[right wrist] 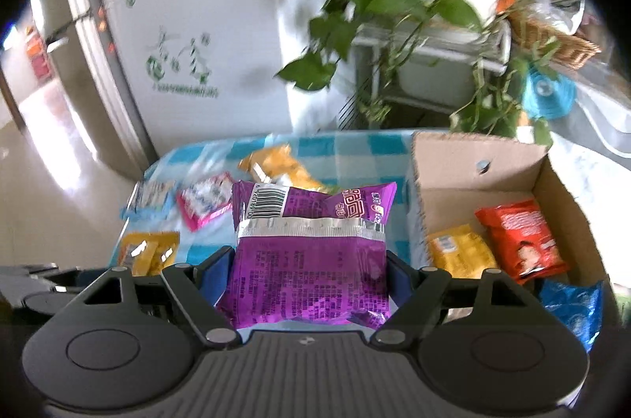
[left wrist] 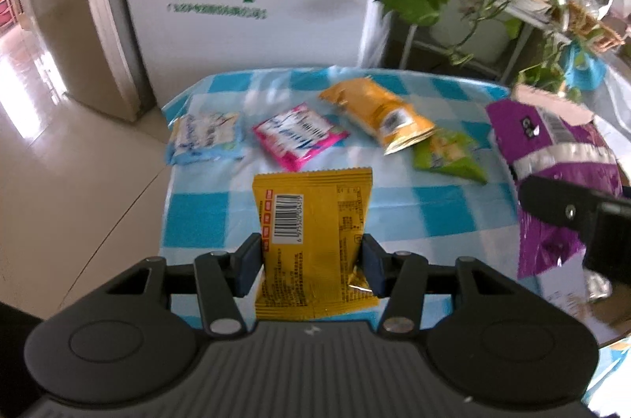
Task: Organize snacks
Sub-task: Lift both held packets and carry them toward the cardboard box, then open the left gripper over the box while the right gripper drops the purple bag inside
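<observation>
The left gripper (left wrist: 311, 262) is pinching a yellow packet (left wrist: 313, 236) across its lower half, jaws closed to the packet's width, holding it above the table's (left wrist: 205, 217) near left edge, while the right gripper (right wrist: 311, 280) is clamping a purple bag (right wrist: 311, 260) the same way just left of the box (right wrist: 552, 181) at the table's right edge. Both are looking light, soft and crinkly, the slick foil likely sliding or buckling under a hard squeeze, so gripping flat across the sealed body is seeming safest, with the contents probably crushable
</observation>
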### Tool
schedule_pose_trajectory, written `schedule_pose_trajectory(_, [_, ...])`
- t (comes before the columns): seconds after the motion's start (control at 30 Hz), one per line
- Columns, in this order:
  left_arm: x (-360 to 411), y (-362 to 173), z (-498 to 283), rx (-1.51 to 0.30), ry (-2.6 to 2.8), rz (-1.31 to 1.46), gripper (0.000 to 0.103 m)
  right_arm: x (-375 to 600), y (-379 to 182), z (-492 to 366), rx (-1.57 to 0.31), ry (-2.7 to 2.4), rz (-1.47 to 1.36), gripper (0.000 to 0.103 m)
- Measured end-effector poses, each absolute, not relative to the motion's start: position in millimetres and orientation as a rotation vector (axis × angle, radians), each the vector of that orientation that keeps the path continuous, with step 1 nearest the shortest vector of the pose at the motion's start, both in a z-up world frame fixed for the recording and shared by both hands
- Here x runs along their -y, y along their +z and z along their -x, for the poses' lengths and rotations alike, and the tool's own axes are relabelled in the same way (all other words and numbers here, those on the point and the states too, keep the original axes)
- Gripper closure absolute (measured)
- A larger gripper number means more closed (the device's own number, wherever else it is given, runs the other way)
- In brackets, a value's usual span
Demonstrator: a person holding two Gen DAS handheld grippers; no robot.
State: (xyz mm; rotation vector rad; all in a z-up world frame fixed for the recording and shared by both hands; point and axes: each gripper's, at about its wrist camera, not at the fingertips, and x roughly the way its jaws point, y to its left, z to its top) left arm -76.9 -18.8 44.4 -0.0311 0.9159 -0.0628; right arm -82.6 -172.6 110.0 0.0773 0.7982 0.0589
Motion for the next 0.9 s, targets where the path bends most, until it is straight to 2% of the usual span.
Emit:
schedule_pose_trajectory(0.57, [121,98,71,-0.829,-0.283,0.036,0.051,285,152,110,-0.613,-0.166,-0.320,0.019])
schedule_pose_trajectory(0.9, [186,101,69,-0.853,-0.423,0.014,0.051,335,152,130,-0.584,-0.303,-0.436,0.019])
